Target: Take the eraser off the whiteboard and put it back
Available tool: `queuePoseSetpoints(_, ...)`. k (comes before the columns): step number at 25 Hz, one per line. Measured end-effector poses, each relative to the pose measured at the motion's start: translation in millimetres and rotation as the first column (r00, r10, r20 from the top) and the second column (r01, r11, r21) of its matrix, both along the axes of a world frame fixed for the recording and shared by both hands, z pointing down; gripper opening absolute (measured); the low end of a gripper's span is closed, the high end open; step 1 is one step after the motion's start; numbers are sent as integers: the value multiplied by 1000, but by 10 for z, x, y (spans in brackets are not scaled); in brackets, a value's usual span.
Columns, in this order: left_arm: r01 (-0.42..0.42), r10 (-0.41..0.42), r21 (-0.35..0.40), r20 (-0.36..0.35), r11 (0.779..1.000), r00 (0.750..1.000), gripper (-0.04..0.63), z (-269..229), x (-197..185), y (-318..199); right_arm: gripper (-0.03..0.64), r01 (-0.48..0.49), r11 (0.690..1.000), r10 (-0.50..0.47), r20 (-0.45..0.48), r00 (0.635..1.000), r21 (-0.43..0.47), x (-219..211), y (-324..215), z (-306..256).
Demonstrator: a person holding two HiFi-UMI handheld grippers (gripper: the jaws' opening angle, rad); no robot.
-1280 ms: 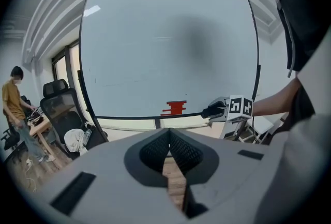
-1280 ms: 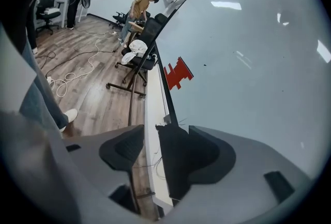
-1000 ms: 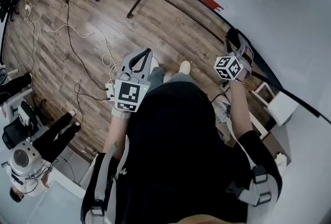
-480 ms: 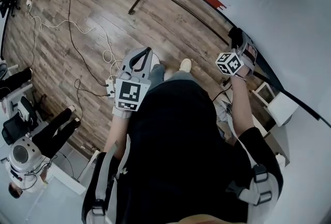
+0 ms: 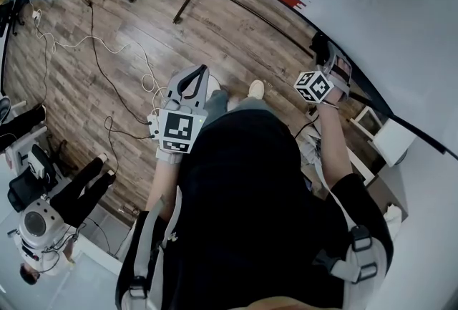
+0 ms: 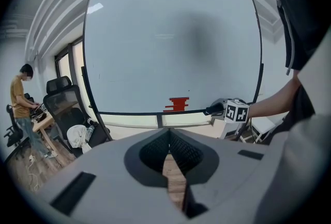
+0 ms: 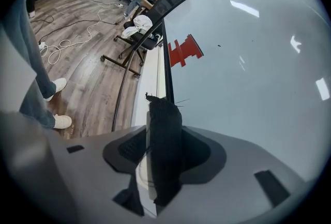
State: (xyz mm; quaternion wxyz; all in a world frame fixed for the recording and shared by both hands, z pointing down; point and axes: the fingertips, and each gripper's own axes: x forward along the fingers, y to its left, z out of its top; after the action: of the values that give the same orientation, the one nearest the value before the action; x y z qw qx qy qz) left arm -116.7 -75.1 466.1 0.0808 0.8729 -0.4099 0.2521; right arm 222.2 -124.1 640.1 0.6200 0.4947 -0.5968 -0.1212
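Right hand-held gripper [image 5: 323, 51] is at the whiteboard's [image 7: 248, 62] lower edge [image 7: 166, 70], well to the right of the red mark [image 7: 183, 51] drawn on the board as the person faces it. Black eraser [image 7: 164, 150] is between its jaws, which have just been closing. In the right gripper view the pads look to be on both flat sides, so I read it as grasping the eraser, grip probably only just made. Eraser stands on edge in the jaws, frayed end sticking out past the tips. Its long axis runs along the gripper's own pointing line, about parallel to the whiteboard's lower edge, with the board surface on its right side. Cannot tell if the eraser touches the board or its ledge, since the gripper body hides the underside. Left hand-held gripper [image 5: 192, 83] is clenched on nothing and held back from the whiteboard over the wood floor [image 5: 107, 29], facing the board from well away. The right hand is the nearer one by far and already on the eraser. Judged step is the take-off: next move likely pulls the eraser away from the whiteboard, square off the surface, then returns it the same way. Risk is a pinch on thin felt slipping or the eraser twisting.
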Motion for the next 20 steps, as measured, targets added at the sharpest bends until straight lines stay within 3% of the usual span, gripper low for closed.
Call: queuePoseSetpoints(20,-156,158,27,-94,987,983,9,-109,313,-260,189,-35,995,35,-4,999,92,-241,338,-919)
